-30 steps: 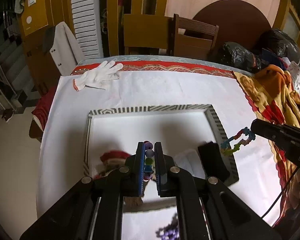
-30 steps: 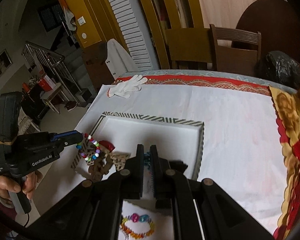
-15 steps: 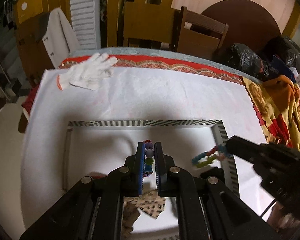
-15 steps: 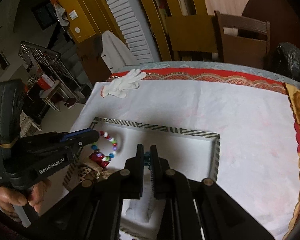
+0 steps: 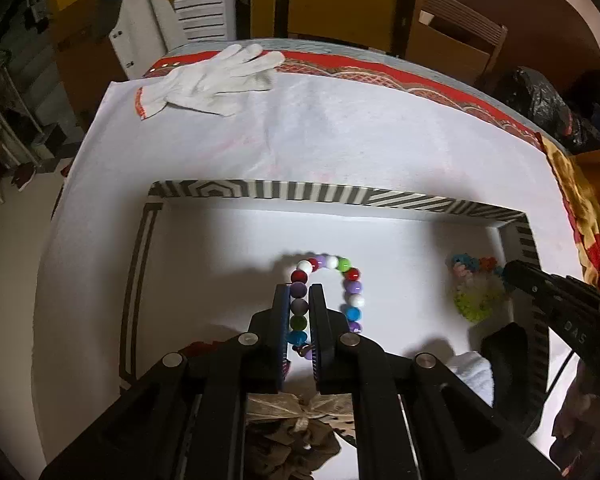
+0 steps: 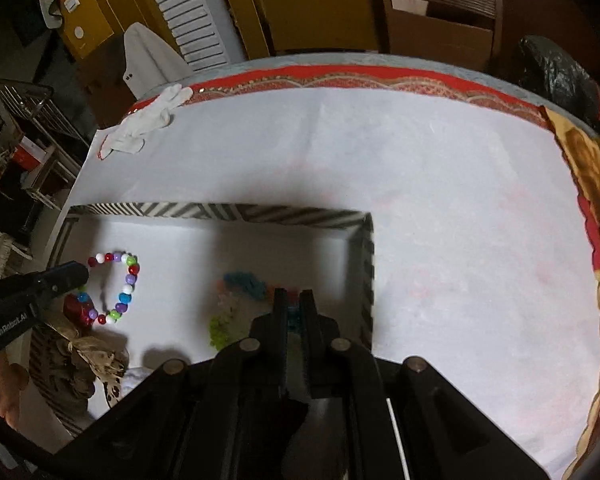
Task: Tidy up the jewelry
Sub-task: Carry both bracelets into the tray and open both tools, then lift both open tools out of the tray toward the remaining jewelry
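From your left wrist camera, your left gripper (image 5: 299, 300) is clamped on a beaded bracelet (image 5: 332, 264): round glossy beads in red, white, purple, green, blue and grey, strung in a loop. Several beads sit pinched between the two fingers, and the rest of the loop arcs out ahead and down the right side, low over the white floor of the tray (image 5: 260, 190), which has a black-and-white striped rim. Toward the tray's right end you can see a second bracelet, a knitted bracelet (image 5: 474, 284) of soft, fuzzy links in blue, orange, pink and lime green, with your right gripper's tip at its edge. A white glove (image 5: 212, 78) lies on the white cloth beyond the tray.

From your right wrist camera, your right gripper (image 6: 294, 308) is closed on the knitted bracelet (image 6: 240, 300); a blue and red part shows between the fingers, and the blue, pale and lime links trail to the left over the tray floor. The beaded bracelet (image 6: 120, 288) hangs as an open loop from the left gripper (image 6: 78, 274) near the tray's left end.
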`<state>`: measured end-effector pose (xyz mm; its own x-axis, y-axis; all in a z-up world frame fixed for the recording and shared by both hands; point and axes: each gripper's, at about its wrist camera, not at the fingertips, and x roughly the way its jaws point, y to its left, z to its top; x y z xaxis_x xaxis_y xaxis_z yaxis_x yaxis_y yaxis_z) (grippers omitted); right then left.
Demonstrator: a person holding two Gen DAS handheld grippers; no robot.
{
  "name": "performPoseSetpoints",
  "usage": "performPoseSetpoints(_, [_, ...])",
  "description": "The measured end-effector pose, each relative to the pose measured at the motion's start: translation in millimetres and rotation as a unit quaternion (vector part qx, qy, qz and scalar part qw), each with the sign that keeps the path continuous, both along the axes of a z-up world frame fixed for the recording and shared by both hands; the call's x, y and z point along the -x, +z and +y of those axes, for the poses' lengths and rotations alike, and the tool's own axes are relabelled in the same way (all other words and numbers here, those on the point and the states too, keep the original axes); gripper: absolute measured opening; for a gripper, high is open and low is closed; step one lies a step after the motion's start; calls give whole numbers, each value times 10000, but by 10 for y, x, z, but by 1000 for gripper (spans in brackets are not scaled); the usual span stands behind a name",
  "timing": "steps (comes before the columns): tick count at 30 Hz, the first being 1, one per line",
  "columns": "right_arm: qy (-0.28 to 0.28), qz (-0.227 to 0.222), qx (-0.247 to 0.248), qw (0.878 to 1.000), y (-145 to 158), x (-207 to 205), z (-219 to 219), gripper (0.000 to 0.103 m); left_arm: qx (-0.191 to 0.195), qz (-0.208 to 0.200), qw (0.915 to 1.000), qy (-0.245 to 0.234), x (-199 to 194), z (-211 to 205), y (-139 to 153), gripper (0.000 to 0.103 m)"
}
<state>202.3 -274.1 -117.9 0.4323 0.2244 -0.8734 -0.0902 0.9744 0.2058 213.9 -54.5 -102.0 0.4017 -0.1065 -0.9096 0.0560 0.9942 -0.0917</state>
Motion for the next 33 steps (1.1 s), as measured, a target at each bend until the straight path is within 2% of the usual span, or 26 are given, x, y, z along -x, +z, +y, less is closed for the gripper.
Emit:
performPoseSetpoints(2, [5, -38, -31, 10000, -36, 18, 3, 8, 63, -36, 10000, 46, 16, 4, 9, 1])
performPoseSetpoints(3, [11, -43, -13, 10000, -44, 15, -5, 15, 86, -29, 10000, 41, 23, 1, 8, 3])
performPoseSetpoints(4, [22, -48, 13, 10000, -50, 27, -2, 24, 82, -13, 10000, 41, 16, -4, 6, 9])
performPoseSetpoints(6, [53, -104, -36, 9999, -18, 50, -5, 35, 38, -23, 10000, 72, 37, -13, 20, 22])
performPoseSetpoints(7, [50, -157, -46, 9999, 21, 82, 3, 37, 35, -53, 9999, 93, 52, -16, 33, 23])
performPoseSetpoints(11, [42, -374, -23, 9993, 202, 246, 7, 42, -69, -227, 9995, 208, 159, -16, 133, 24])
performPoseSetpoints(15, [-85, -587, -69, 9982, 391, 416, -2, 54, -73, -427, 9986, 287, 303, -1, 276, 24])
performPoseSetpoints(27, [-180, -1036, -33, 9945, 882, 910, 75, 64, -128, -963, 9943, 432, 808, 34, 721, 24])
performPoseSetpoints(33, [-254, -1186, -2, 9926, 1050, 1195, 109, 69, 85, -1083, 9926, 551, 1090, 108, 891, 24])
